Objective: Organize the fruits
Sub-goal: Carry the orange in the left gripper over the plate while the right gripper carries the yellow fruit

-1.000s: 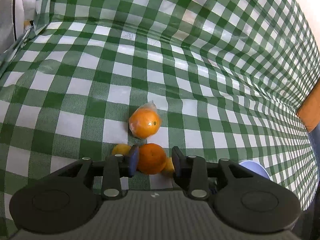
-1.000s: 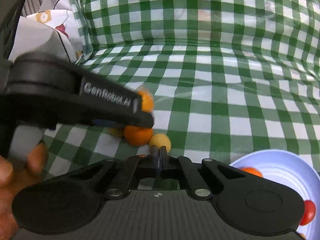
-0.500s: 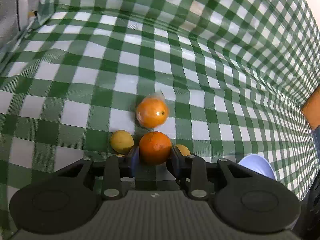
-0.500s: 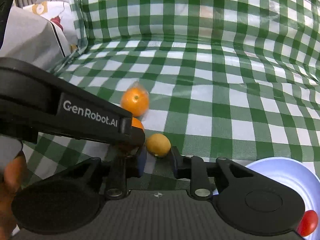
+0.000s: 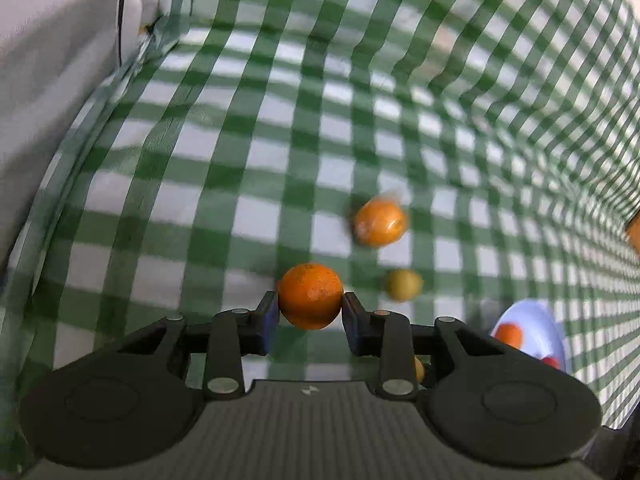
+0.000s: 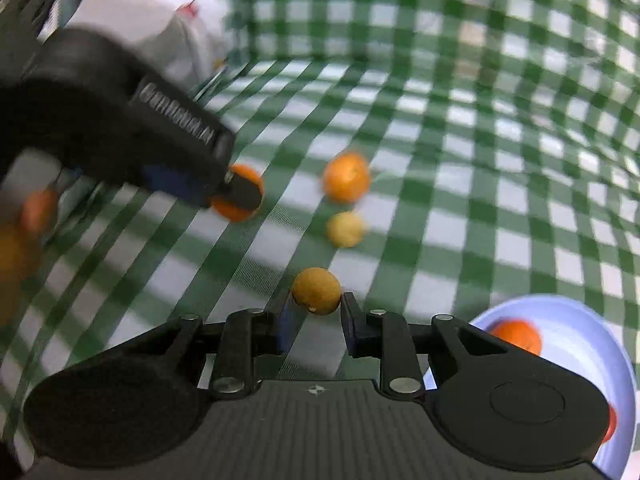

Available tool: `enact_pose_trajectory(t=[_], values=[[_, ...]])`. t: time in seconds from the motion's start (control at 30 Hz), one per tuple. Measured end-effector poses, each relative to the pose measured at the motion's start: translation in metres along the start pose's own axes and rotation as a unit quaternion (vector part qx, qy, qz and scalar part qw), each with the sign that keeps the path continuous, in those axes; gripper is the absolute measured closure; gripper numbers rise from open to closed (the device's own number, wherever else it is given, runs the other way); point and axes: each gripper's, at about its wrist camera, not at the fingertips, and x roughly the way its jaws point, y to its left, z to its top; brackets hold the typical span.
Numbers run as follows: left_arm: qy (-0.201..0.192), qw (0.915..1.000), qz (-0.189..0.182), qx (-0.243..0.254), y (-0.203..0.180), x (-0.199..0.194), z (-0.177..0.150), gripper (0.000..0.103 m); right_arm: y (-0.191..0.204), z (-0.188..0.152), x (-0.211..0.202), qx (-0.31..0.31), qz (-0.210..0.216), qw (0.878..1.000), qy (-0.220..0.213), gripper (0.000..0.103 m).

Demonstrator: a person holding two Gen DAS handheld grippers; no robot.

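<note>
My left gripper [image 5: 310, 312] is shut on an orange [image 5: 310, 295] and holds it above the checked cloth; it also shows in the right wrist view [image 6: 236, 194]. My right gripper [image 6: 316, 312] is shut on a small yellow fruit [image 6: 316, 290], lifted off the cloth. A plastic-wrapped orange [image 5: 379, 224] [image 6: 346, 177] and another small yellow fruit [image 5: 403, 285] [image 6: 345, 229] lie on the cloth. A pale blue plate [image 6: 584, 344] [image 5: 536, 320] at the lower right holds an orange [image 6: 518, 336] and a red fruit [image 6: 610, 424].
A green and white checked cloth [image 5: 256, 184] covers the seat and rises up the back. A white bag or cushion [image 5: 52, 52] stands at the far left. A hand edge [image 5: 634, 232] shows at the right.
Both grippers closed on fruit and lifted: the left on the orange, the right on a small yellow fruit. Both views have swung to the left, with motion blur.
</note>
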Motion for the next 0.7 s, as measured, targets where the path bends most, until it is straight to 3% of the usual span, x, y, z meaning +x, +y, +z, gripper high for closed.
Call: enact_pose_trajectory(t=[0.13, 0.53, 0.6, 0.7], values=[[0.024, 0.9993, 0.016, 0.021, 0.002, 0.009, -0.007, 0.065, 0.001, -0.008, 0.005, 0.007, 0.006, 1.000, 0.029, 0.075], [0.025, 0.9989, 0.018, 0.034, -0.006, 0.017, -0.003, 0.065, -0.002, 0.001, 0.018, 0.020, 0.008, 1.000, 0.012, 0.074], [0.025, 0.9989, 0.018, 0.037, -0.007, 0.018, -0.004, 0.065, -0.001, 0.001, 0.019, 0.018, 0.008, 1.000, 0.009, 0.072], [0.027, 0.9988, 0.016, 0.037, -0.008, 0.019, -0.005, 0.065, 0.001, 0.003, 0.020, 0.014, 0.003, 1.000, 0.001, 0.061]])
